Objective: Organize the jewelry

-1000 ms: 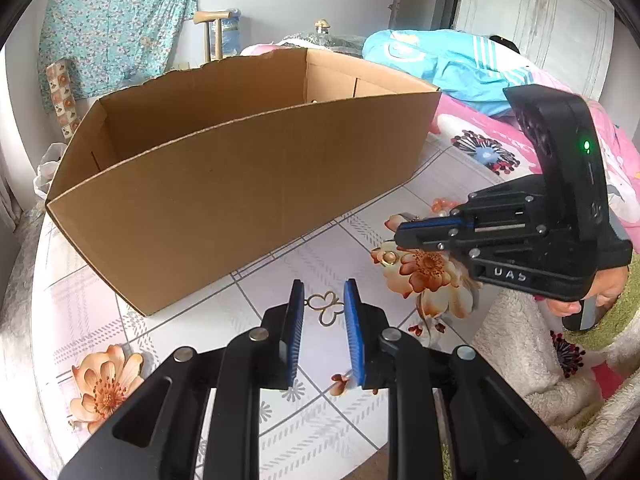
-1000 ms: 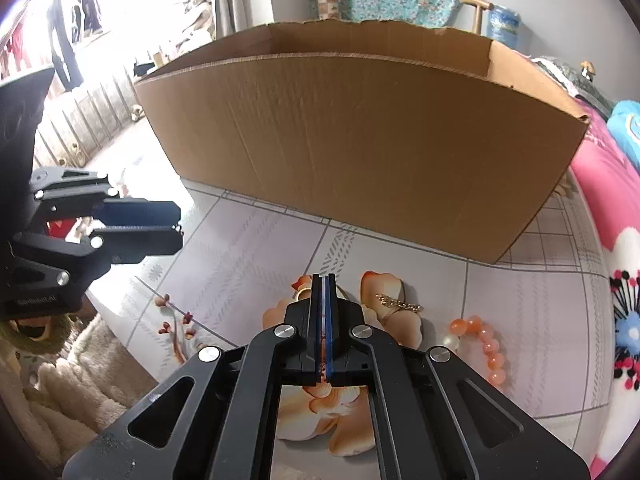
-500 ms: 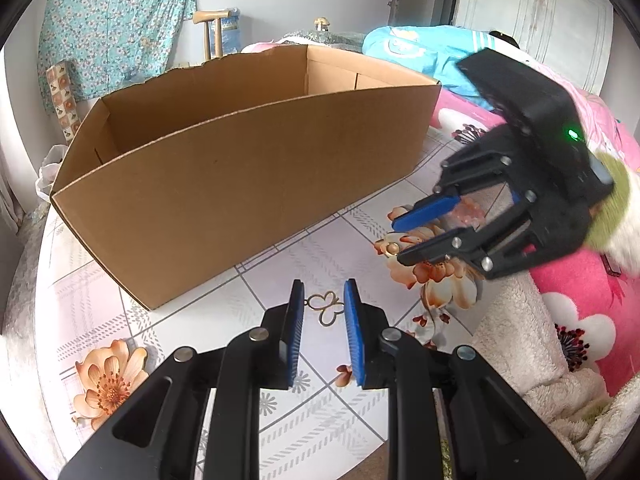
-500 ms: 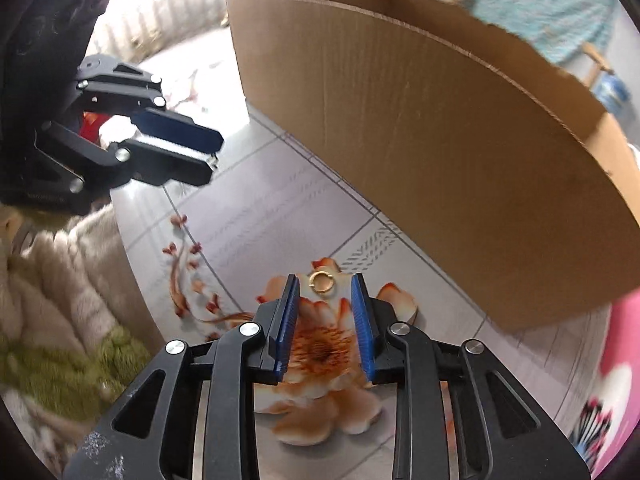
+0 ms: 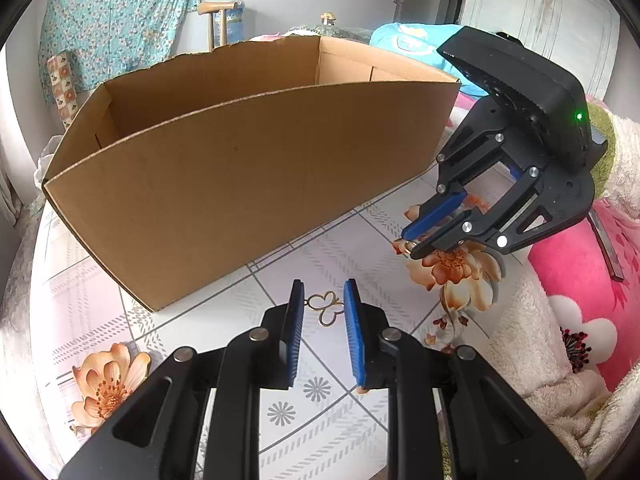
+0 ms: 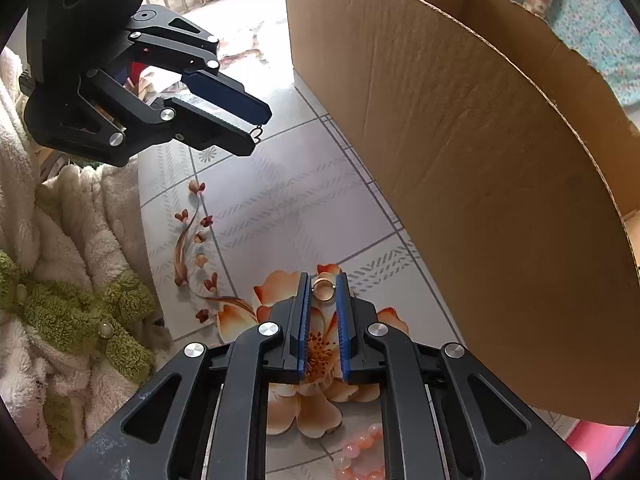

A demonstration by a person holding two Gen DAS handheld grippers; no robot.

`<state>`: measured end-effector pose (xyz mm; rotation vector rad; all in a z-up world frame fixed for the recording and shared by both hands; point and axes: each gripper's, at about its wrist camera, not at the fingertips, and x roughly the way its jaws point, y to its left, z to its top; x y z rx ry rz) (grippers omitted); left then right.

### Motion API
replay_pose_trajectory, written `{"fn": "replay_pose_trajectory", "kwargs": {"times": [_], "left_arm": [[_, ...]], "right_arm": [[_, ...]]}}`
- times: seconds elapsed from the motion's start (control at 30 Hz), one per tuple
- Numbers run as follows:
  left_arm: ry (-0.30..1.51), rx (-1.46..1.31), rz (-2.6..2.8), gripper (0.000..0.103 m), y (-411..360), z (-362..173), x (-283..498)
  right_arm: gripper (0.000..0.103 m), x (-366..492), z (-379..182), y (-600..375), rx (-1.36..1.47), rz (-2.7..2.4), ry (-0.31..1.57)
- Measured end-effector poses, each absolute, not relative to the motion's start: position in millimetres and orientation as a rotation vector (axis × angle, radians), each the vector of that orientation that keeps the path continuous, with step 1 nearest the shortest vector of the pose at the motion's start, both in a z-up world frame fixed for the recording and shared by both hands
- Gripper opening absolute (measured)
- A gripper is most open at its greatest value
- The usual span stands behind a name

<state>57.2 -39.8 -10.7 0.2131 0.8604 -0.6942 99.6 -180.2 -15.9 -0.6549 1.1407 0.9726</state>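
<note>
A gold butterfly-shaped pendant [image 5: 326,309] lies on the floral tabletop between the tips of my left gripper [image 5: 323,295], which is open around it. A gold ring [image 6: 323,290] lies between the tips of my right gripper [image 6: 323,289], whose blue pads stand close on either side of it without clearly pressing. The right gripper [image 5: 410,242] also shows in the left wrist view, tilted down onto the table with the ring [image 5: 407,245] at its tips. The left gripper [image 6: 260,128] shows in the right wrist view with the pendant [image 6: 256,133] at its tips.
A large open cardboard box [image 5: 248,168] stands just behind both gripper tips, and it also shows in the right wrist view [image 6: 500,184]. A pink bead bracelet [image 6: 360,456] lies under the right gripper. A fluffy white and green cloth [image 6: 68,300] and pink bedding [image 5: 580,292] border the table [image 5: 348,252].
My right gripper opened from shut, swung down to the table and moved over the gold ring, then narrowed around it. My left gripper has stayed open around the butterfly pendant.
</note>
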Motion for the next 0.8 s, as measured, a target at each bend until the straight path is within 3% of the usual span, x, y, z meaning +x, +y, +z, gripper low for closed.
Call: {"fn": "replay_pose_trajectory", "kwargs": {"times": [0.27,0.6,0.8], "left_arm": [[0.838,0.206,-0.704,0.019,-38,-1,48],[0.691,0.192,-0.786,0.019,-40,85,40],[0.736,0.205,-0.778,0.019,-62,103,96]], "right_arm": [[0.010,78,9,-188,-0.611,0.947,1.112],[0.010,67,119,-206,-0.431,0.889,0.851],[0.010,116,115,-214,-0.377,0.744,0.868]]}}
